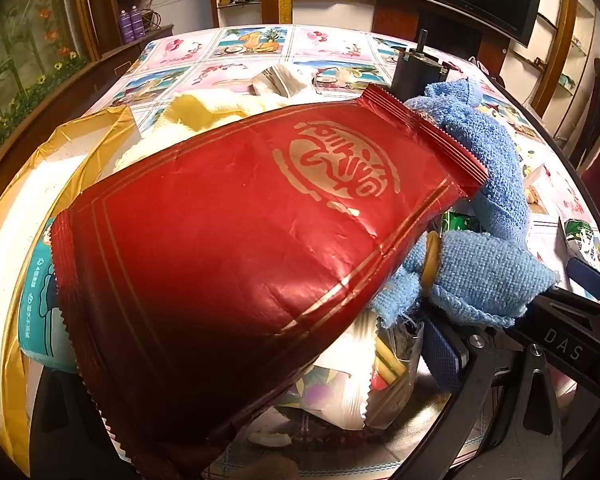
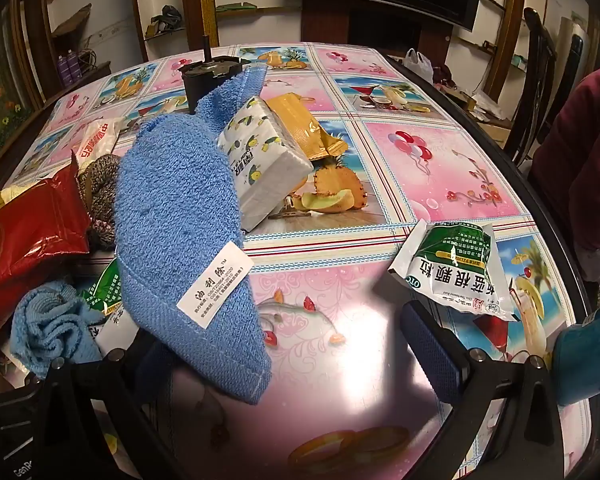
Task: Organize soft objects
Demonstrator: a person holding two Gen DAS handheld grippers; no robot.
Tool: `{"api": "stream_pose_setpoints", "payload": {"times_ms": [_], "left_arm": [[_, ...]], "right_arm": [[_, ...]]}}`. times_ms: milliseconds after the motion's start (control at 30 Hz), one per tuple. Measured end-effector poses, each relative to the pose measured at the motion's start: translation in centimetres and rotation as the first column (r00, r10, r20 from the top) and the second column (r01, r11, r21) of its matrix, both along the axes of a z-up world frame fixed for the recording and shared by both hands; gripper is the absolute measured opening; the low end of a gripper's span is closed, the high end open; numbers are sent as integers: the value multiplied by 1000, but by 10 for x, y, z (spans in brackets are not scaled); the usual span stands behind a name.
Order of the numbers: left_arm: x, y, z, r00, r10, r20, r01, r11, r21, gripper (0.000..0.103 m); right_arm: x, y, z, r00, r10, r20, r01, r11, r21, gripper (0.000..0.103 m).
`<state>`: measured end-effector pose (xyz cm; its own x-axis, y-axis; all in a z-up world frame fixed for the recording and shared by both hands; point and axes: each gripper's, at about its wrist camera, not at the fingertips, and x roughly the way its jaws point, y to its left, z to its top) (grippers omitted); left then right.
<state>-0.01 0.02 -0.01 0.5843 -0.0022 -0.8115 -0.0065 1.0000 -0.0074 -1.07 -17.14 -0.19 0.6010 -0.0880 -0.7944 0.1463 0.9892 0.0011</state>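
Observation:
In the left wrist view a big red foil packet (image 1: 236,248) fills the frame, lying over my left gripper and hiding its left finger; only the right finger (image 1: 444,356) shows. Blue towels (image 1: 496,264) lie just beyond it. In the right wrist view my right gripper (image 2: 296,344) stands open, and a blue towel with a white label (image 2: 180,232) drapes over its left finger. The red packet (image 2: 24,236) lies at the left. A smaller crumpled blue cloth (image 2: 52,328) lies below it. The right finger (image 2: 432,352) is bare.
On the patterned tablecloth (image 2: 420,168) lie a white tissue pack (image 2: 260,160), a gold packet (image 2: 300,124), a green-and-white sachet (image 2: 456,272) and a dark motor-like object (image 2: 208,76). Yellow cloth (image 1: 208,108) and gold foil (image 1: 24,184) lie at the left. A person in maroon sits at the right.

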Motion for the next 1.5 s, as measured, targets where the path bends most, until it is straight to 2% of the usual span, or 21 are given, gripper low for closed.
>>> {"api": "stream_pose_setpoints", "payload": {"times_ms": [200,267,367,500,600,700,800,867,967,1067,1167,1200,1233,1267,1300,1333,1433,1500], "left_arm": [[-12,2,3,999,-33,-4,33,999,4,103],[-19,1,5,996,-77,-35,77,997,4,103],[-21,0,2,994,-87,-67,87,996,5,103],[-19,-1,1,993,-90,-83,90,996,6,103],[-27,-8,1,986,-143,-90,145,989,10,103],[-36,-10,6,976,-187,-111,185,982,-30,101],[-54,-7,20,975,-216,-44,213,975,-69,100],[-71,-3,39,969,-239,55,242,969,-44,100],[-88,12,67,956,-240,170,251,967,-47,100],[-101,41,105,935,-194,295,233,967,-102,100],[-128,77,146,857,-118,502,216,966,-141,100],[-136,89,154,826,-104,554,215,967,-139,101],[-138,99,158,813,-107,573,219,967,-131,101],[-137,108,158,830,-101,548,196,973,-118,101],[-134,118,155,859,-83,505,157,982,-106,100],[-132,127,150,874,-58,482,128,985,-115,100],[-129,145,134,890,-30,454,120,978,-169,100],[-127,141,123,903,-51,427,133,977,-164,100]], "right_arm": [[2,-1,-1,1000,0,0,0,1000,2,103],[3,-2,-1,1000,0,-1,0,1000,4,103],[3,-2,-1,1000,16,-4,-16,1000,3,103],[5,-8,-2,997,73,-30,-72,997,13,103],[-2,-8,0,995,70,-70,-69,998,10,103],[-4,-5,0,989,112,-91,-112,994,10,103],[-5,-2,0,982,163,-100,-163,987,14,103],[-12,-2,2,981,173,-91,-172,985,16,102],[-26,-5,14,986,162,-31,-162,987,14,102],[-40,-7,37,986,162,50,-163,986,28,102],[-64,-9,73,963,155,220,-167,985,36,103],[-70,-8,84,948,149,281,-164,986,29,103],[-76,-9,91,928,153,341,-174,984,32,103],[-80,-10,95,910,168,379,-199,979,43,103],[-78,-11,95,913,180,367,-210,977,45,103],[-73,-10,92,928,181,325,-205,978,40,103],[-66,-13,77,948,189,257,-219,972,91,103],[-61,-12,68,956,197,220,-225,968,111,102]]}}
